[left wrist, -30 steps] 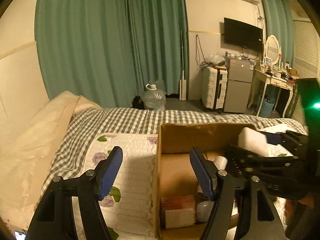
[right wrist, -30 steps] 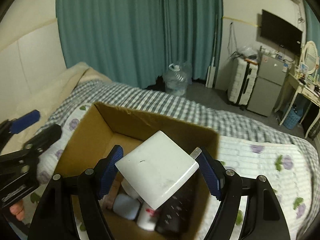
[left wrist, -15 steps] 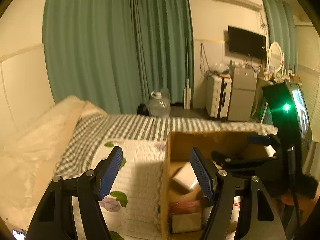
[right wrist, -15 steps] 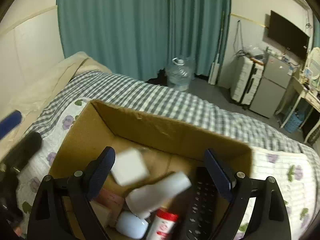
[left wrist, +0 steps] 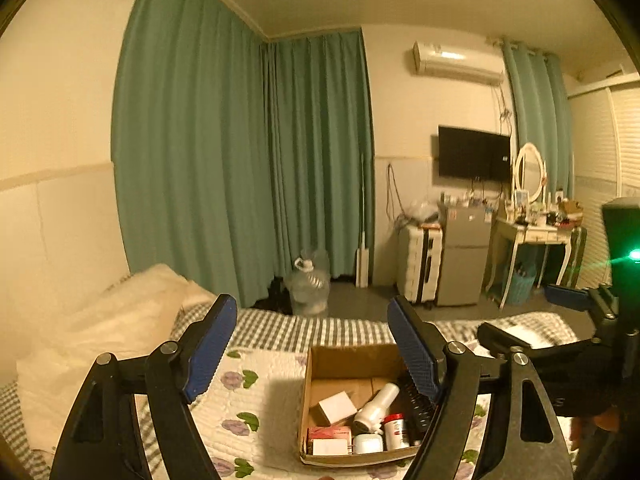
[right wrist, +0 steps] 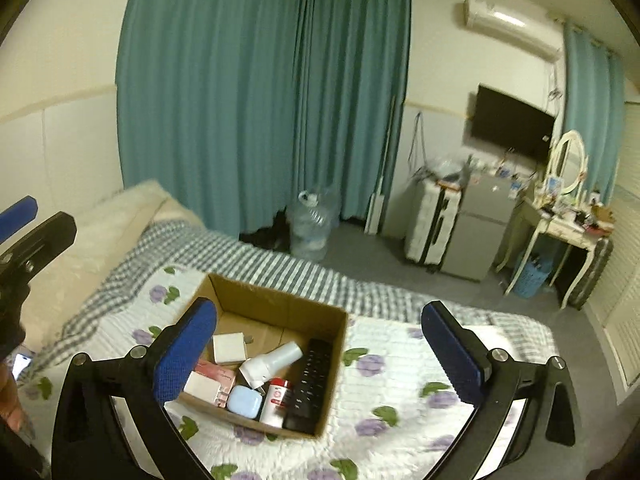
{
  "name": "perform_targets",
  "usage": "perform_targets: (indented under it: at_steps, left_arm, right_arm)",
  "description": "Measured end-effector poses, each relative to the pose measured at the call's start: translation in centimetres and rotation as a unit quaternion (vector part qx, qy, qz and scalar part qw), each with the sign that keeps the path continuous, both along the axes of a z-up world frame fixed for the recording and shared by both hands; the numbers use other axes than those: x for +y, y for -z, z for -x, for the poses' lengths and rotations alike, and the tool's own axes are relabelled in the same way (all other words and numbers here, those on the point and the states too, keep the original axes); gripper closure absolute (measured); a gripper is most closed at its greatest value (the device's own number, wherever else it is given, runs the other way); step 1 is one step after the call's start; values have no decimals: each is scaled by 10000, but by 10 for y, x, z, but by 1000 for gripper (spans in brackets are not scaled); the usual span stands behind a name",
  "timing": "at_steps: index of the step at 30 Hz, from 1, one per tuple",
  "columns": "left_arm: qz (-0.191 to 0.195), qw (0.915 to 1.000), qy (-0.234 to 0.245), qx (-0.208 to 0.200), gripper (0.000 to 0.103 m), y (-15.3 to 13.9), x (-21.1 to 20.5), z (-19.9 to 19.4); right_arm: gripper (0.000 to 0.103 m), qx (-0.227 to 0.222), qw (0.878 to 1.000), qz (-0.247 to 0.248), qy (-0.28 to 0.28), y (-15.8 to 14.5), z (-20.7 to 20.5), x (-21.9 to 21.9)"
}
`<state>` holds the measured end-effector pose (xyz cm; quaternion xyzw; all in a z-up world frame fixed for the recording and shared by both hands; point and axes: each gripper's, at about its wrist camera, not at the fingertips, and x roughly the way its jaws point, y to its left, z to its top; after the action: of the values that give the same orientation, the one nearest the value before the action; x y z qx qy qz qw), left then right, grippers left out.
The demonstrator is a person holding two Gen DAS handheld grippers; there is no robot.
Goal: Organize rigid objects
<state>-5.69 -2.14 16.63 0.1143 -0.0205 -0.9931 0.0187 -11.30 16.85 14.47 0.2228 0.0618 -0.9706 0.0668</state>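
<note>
Now both grippers hang above the bed, well clear of the cardboard box (right wrist: 280,312) that sits open-topped on the white quilt with purple flowers (right wrist: 400,380). Right gripper (right wrist: 320,344): jaws have just been opening and stand spread wide, blue pads apart, nothing between them. Left gripper (left wrist: 312,348): jaws have also just been opening, likewise apart and empty. Inside the box, seen from the right wrist view: a white square charger block (right wrist: 229,348) lies flat near the back left, a white bottle (right wrist: 270,362) lies tilted on its side across the middle, its foot toward the front, and a black remote control (right wrist: 310,376) runs along the right wall. In the front row, a pale blue case (right wrist: 245,400) sits beside a small white bottle with a red cap (right wrist: 276,396), which touches the remote's left edge. At front left a pink packet (right wrist: 212,372) and a white box (right wrist: 204,388) rest against each other. Grey-and-white checked bedding (right wrist: 224,248) shows beyond the quilt, with a cream duvet (right wrist: 100,232) heaped at the left. Beyond the foot of the bed, a large clear water jug (right wrist: 312,224) stands on the floor before teal curtains (right wrist: 260,100); a white suitcase (right wrist: 430,224) stands beside a small grey fridge (right wrist: 476,236). Part of a hand (right wrist: 8,396) shows at the left edge of the right wrist view.
</note>
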Motion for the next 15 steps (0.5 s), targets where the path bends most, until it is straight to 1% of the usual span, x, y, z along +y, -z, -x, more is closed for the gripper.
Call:
perform_targets:
  at_steps: [5,8,10,12,15]
  left_arm:
    - [62,9996,114,256,22,-23,4,-36]
    - [68,9995,143,257,22,-23,6,-48]
    - [95,9997,130,199,22,-15,8,-51]
    - [264,9995,124,154,22,0,13,-54]
    - [384,9991,167,42,22,26,18,-55]
  right_arm:
    - [0,380,9991,58,190,-36,-49,11]
    - [0,597,9980,-9,210,-45,-71,13]
    - [0,742,9969,-87,266,-45,-85,14]
    - [0,823,9961,-64,300,-39,-94,17]
    - [0,822,9957,250,342,-21,-102,28]
